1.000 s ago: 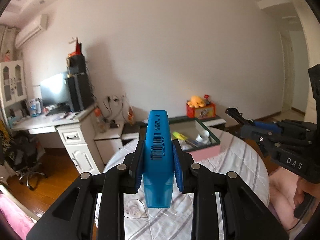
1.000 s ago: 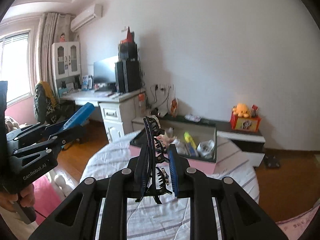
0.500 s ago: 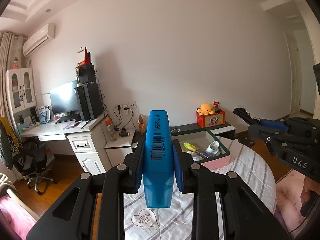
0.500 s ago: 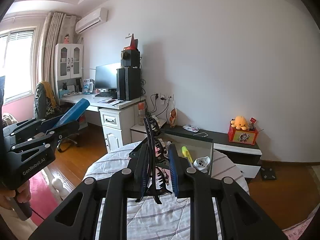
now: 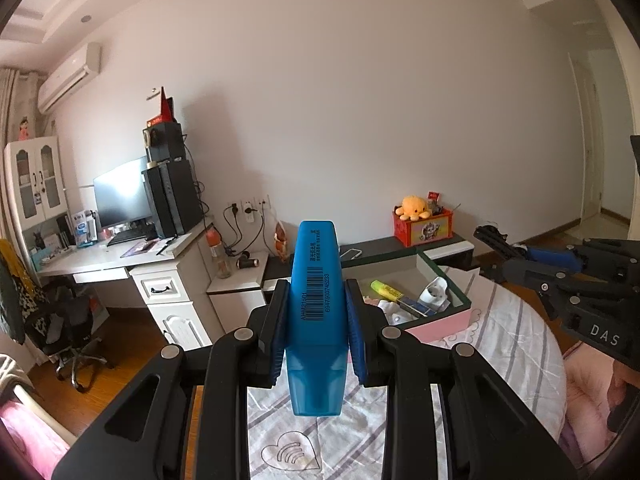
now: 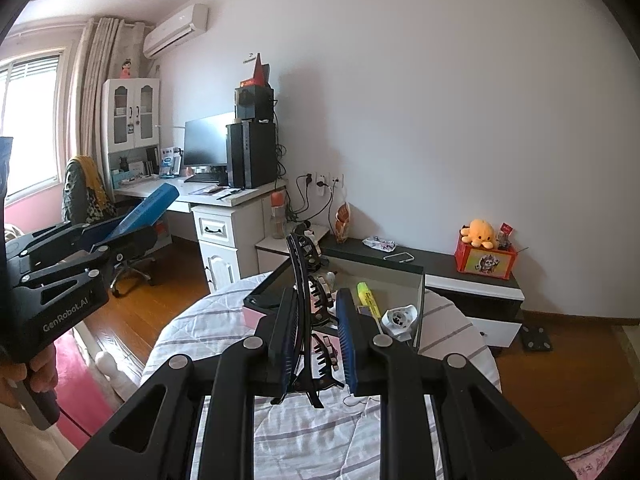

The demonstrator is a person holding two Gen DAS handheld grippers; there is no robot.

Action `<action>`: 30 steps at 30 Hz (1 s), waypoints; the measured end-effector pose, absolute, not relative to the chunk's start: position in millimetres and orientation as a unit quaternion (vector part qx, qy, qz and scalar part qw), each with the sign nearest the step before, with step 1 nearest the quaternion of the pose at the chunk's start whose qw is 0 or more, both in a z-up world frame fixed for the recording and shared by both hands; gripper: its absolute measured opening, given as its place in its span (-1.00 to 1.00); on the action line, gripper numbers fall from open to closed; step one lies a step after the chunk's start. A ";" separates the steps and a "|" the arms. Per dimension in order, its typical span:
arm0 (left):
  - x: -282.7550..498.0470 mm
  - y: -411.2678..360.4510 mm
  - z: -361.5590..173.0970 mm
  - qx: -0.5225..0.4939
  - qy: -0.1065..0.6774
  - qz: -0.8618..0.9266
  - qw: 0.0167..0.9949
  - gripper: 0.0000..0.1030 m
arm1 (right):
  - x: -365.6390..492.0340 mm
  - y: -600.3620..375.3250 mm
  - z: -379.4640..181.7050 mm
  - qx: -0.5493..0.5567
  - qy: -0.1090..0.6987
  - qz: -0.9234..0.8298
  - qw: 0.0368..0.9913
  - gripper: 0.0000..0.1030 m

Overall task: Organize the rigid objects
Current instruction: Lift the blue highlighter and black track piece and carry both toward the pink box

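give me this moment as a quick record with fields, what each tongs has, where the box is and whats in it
left tongs: shut on blue highlighter, barcode facing the camera
right tongs: shut on black hair claw clip
box: open, on striped tablecloth, ahead of both tongs
box contents: yellow highlighter, white socket, other small items unclear

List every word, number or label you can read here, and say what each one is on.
"DAS": on the right gripper.
"GenRobot.AI": on the left gripper.
"AHM21501": on the blue highlighter, beside its barcode.
"6947503745233", roughly: under that barcode; digits uncertain.
Small print at the highlighter's top: too small to read.
Red toy box: picture only, nothing readable.
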State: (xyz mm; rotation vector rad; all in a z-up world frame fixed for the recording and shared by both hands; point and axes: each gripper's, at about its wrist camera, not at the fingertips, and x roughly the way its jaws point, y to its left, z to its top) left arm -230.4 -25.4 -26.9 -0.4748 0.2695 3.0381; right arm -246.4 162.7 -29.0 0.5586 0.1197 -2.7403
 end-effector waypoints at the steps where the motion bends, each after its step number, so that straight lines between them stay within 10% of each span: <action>1: -234.6 -24.8 -27.7 -0.156 0.088 0.983 0.027 -0.49 | -249.0 162.9 -29.4 0.198 0.042 -0.965 0.169 -0.61; 30: -450.4 3.6 -70.2 -0.262 0.125 0.954 0.079 -0.49 | -458.4 179.3 -86.3 0.319 0.083 -0.931 0.155 -0.61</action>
